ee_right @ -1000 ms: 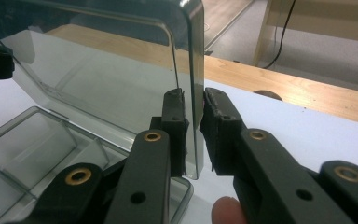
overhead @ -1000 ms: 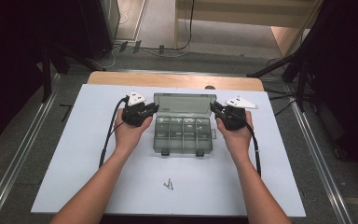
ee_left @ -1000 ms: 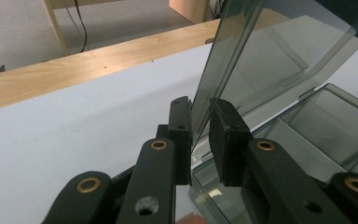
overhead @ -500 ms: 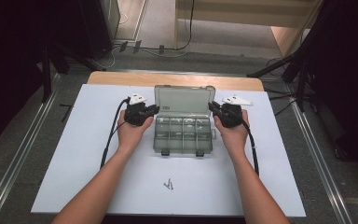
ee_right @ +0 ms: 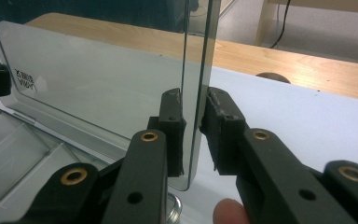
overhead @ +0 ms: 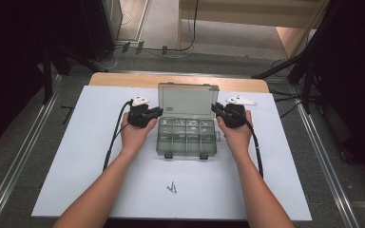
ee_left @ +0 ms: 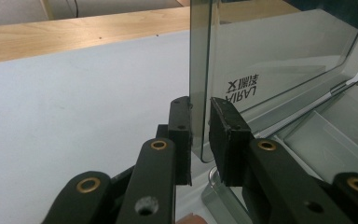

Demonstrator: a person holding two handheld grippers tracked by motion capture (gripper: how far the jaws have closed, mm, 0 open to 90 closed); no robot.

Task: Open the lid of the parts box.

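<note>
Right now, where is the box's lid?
In the high view the lid stands raised at the far edge of the compartment box, mid-table, its side edges between the jaws of the left gripper and right gripper.

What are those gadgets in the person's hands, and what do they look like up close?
Each hand holds a black two-jaw tool: the left tool and the right tool. Each has flat black pads, brass-coloured rivets on jointed black links, a pale three-cornered plate on top and a black cable trailing back. The forearms are bare, with no sleeves.
</note>
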